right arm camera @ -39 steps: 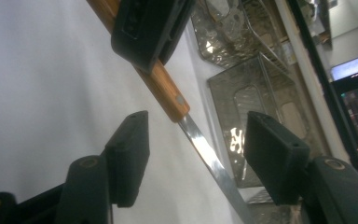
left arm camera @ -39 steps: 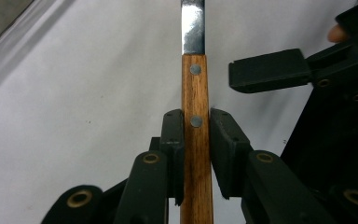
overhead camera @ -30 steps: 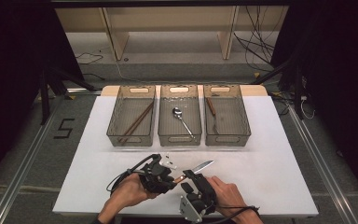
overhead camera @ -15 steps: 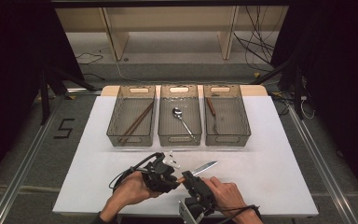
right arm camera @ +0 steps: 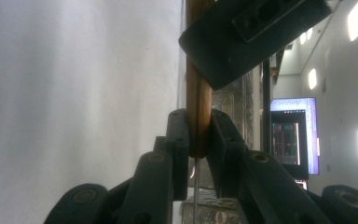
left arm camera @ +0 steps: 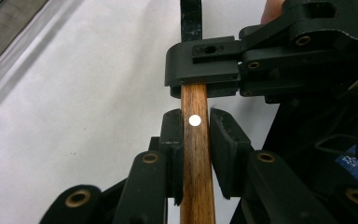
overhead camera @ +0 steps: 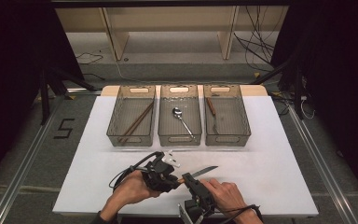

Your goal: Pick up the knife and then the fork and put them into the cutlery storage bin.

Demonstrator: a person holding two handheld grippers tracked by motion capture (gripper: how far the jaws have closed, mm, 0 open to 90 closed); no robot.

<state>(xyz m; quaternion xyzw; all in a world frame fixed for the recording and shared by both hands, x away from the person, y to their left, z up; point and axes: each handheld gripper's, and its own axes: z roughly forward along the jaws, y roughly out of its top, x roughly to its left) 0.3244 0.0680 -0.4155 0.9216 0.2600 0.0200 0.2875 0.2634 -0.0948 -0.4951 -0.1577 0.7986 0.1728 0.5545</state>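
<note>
A knife with a wooden handle (left arm camera: 196,154) and a steel blade (overhead camera: 204,171) is held just above the white table near its front edge. My left gripper (overhead camera: 168,177) (left arm camera: 196,116) is shut on the handle. My right gripper (overhead camera: 189,181) (right arm camera: 198,119) grips the same handle closer to the blade. Its jaws have just been closing with the handle between them, and both pads now press on the wood. In the left gripper view the right gripper's fingers (left arm camera: 205,65) clamp the handle just beyond my own. The blade points right and away.
Three clear bins stand in a row at the back of the table. The left bin (overhead camera: 116,135) holds chopsticks (overhead camera: 136,122), the middle bin (overhead camera: 179,139) a spoon (overhead camera: 181,116), the right bin (overhead camera: 242,126) a brown-handled utensil (overhead camera: 211,106). Dark floor surrounds the table.
The right gripper's jaws have closed onto the knife handle beside the left gripper. The left hand and the knife have stayed where they were.
</note>
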